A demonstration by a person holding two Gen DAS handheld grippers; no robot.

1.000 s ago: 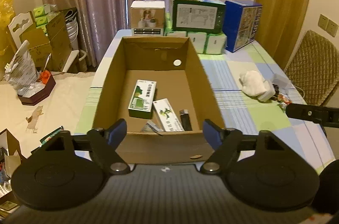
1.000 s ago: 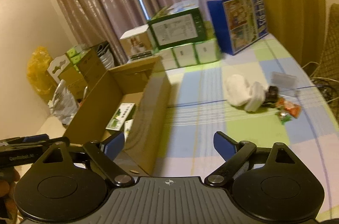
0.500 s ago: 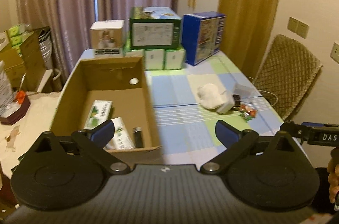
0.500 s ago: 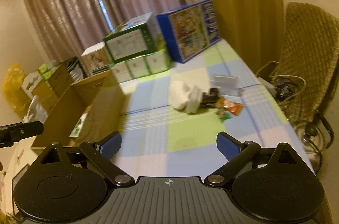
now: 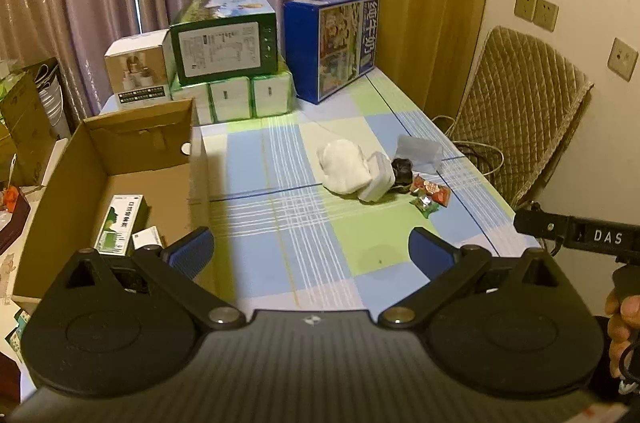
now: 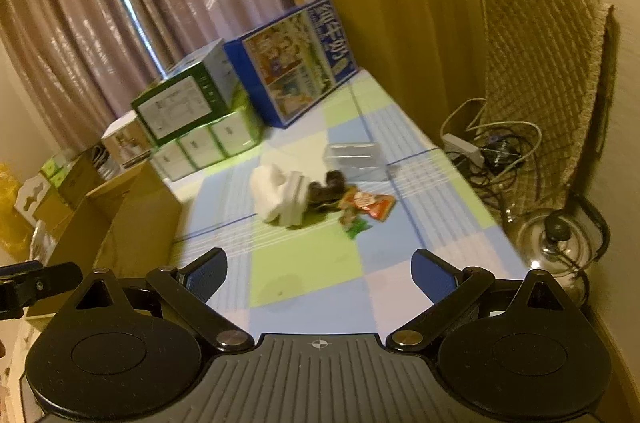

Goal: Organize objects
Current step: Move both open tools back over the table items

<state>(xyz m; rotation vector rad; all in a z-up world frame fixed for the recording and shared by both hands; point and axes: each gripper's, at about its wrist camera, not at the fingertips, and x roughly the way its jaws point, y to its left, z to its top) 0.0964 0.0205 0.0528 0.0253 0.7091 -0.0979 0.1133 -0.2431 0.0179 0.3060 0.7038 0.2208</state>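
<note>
Checked cloth in blue, green and white over the table [image 5: 320,255]. Brown cardboard box [image 5: 72,159] at nine o'clock in the left wrist view, open-topped, holding two green-and-white cartons: one larger [image 5: 120,223], one smaller [image 5: 147,238] just beside it and partly hidden behind the left gripper's finger. Left gripper [image 5: 310,251] spread wide over bare cloth, nothing between the blue pads. Right gripper [image 6: 320,273] likewise wide apart and empty, aimed at the loose clutter at twelve o'clock.

Clutter in one cluster, touching or nearly so: one white cloth bundle [image 5: 346,169], one white block [image 5: 376,179] against it, one dark object [image 5: 402,171] too small to identify, one clear plastic case [image 5: 420,149] behind, one red snack packet [image 5: 432,189], one green wrapper [image 5: 426,205]. Cluster well apart from the cardboard box.

At the far end, around twelve o'clock: one blue box [image 5: 332,47], one dark green box [image 5: 224,43] stacked on green-and-white packs [image 5: 248,95], one white box [image 5: 138,71] beside them. One quilted chair [image 5: 520,111] at two o'clock. Part of a hand [image 5: 622,323] at four o'clock on the other gripper's handle.
</note>
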